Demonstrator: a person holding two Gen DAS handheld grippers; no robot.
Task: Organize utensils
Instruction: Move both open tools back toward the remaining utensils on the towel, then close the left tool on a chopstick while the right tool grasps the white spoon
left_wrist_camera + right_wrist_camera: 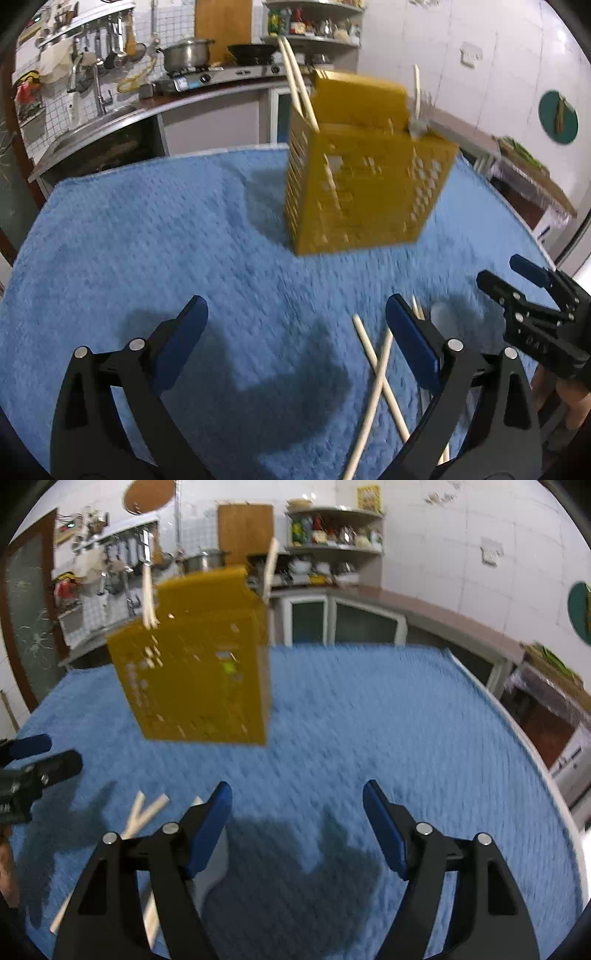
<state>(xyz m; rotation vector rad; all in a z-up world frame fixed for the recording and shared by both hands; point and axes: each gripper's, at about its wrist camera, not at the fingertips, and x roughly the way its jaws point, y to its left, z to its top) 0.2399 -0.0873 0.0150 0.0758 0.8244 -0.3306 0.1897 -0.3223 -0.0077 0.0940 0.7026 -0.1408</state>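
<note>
A yellow perforated utensil holder (365, 184) stands on the blue towel (147, 240), with chopsticks (297, 81) and a white utensil handle (417, 92) sticking out of it. Two loose chopsticks (376, 376) lie crossed on the towel by my left gripper's right finger. A pale spoon (445, 317) lies just beyond them. My left gripper (295, 314) is open and empty above the towel. My right gripper (297, 797) is open and empty; it also shows in the left wrist view (517, 273). The holder (195, 664) and the loose chopsticks (146, 812) show in the right wrist view, with the left gripper (44, 753) at the left edge.
The towel (406, 720) covers a round table. Behind it runs a kitchen counter (207, 92) with a stove, a steel pot (184, 55), a wok and a sink. Shelves (332, 535) with jars stand at the back. A side counter (461, 620) runs along the right.
</note>
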